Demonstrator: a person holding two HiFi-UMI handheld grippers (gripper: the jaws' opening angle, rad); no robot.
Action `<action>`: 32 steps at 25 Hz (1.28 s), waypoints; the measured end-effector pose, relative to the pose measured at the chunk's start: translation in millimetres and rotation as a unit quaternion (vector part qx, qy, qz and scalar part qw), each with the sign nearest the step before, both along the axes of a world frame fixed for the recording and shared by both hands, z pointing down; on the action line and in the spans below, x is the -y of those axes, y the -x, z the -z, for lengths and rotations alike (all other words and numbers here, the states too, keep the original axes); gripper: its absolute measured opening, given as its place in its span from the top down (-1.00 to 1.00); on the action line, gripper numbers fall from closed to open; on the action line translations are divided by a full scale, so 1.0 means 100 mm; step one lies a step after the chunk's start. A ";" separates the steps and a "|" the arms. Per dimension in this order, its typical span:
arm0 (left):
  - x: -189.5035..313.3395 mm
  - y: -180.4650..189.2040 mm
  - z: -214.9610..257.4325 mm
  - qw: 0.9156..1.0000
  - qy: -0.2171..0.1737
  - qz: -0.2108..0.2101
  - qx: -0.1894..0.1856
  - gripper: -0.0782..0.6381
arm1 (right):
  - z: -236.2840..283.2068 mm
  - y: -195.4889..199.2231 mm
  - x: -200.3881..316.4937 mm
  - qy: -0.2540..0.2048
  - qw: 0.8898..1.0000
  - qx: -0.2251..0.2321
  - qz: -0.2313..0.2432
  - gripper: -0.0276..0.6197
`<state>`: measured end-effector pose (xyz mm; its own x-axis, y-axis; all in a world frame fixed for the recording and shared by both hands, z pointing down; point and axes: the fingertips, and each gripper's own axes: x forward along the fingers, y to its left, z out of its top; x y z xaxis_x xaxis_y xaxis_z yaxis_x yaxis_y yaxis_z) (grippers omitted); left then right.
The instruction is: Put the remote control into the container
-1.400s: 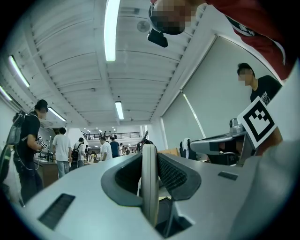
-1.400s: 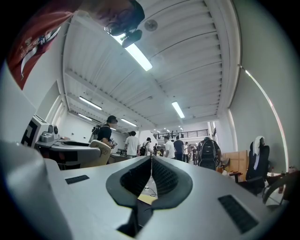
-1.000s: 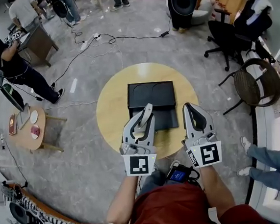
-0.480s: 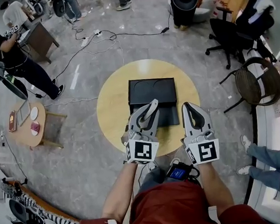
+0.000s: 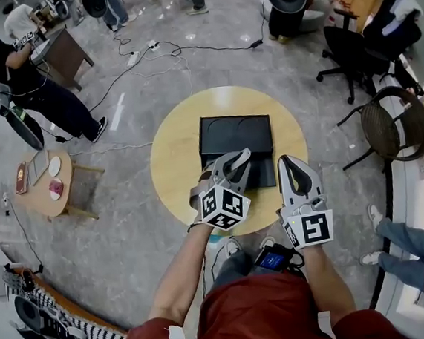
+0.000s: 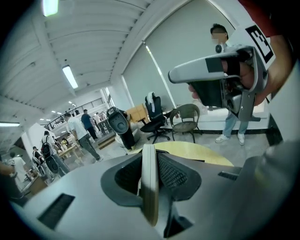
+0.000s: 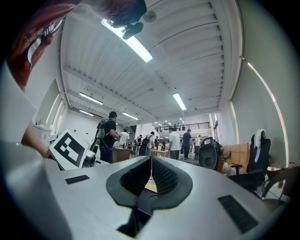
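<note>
Left gripper [image 5: 237, 161]: jaws partly apart and clamped on the remote control [image 6: 150, 185]. The left gripper view shows it as a thin pale slab standing edge-on between the pads. In the head view the gripper body mostly hides the remote.

So the remote is in our left gripper, not in the container [image 5: 235, 133]. The container is a black rectangular box, open at the top, sitting at the middle of the round yellow table [image 5: 174, 161]. In the head view the left gripper's tips overlap the container's near-left edge. We can't tell how high above it they are. The gripper is angled toward the right, with its marker cube at the near-left end.

Right gripper [image 5: 291, 163]: jaws closed together with nothing between them; the right gripper view shows the pads meeting in a line. It sits just right of the left gripper, at the container's near-right corner, pointing far.

Around the table:
- a wicker chair [image 5: 391, 129] to the right
- a black office chair [image 5: 349, 47] at far right
- a small side table [image 5: 46, 185] to the left
- people standing at far left
</note>
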<state>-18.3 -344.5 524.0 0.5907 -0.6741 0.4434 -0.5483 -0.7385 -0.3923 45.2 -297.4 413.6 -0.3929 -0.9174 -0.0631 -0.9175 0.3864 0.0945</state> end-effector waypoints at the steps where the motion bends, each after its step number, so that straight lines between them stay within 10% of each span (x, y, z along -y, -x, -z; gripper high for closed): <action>1: 0.01 -0.01 -0.07 1.000 0.008 -0.007 0.014 0.49 | -0.01 0.00 0.01 0.001 1.000 0.000 0.000 0.84; 11: 0.09 -0.05 -0.75 0.976 0.121 -0.085 0.161 0.49 | -0.08 -0.02 0.02 0.010 1.000 -0.002 0.000 0.84; 22: 0.03 -0.07 -1.17 0.941 0.218 -0.133 0.224 0.49 | -0.16 -0.04 0.04 0.018 1.000 -0.010 0.002 0.84; 32: 0.03 -0.08 -1.40 0.926 0.252 -0.140 0.244 0.49 | -0.20 -0.05 0.03 0.026 0.999 -0.019 0.003 0.84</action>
<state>-10.3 -348.0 663.6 0.3574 -0.1600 0.9202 -0.1552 -0.9817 -0.1105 50.1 -300.0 433.1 -0.3991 -0.9169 0.0000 -0.9116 0.3968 0.1077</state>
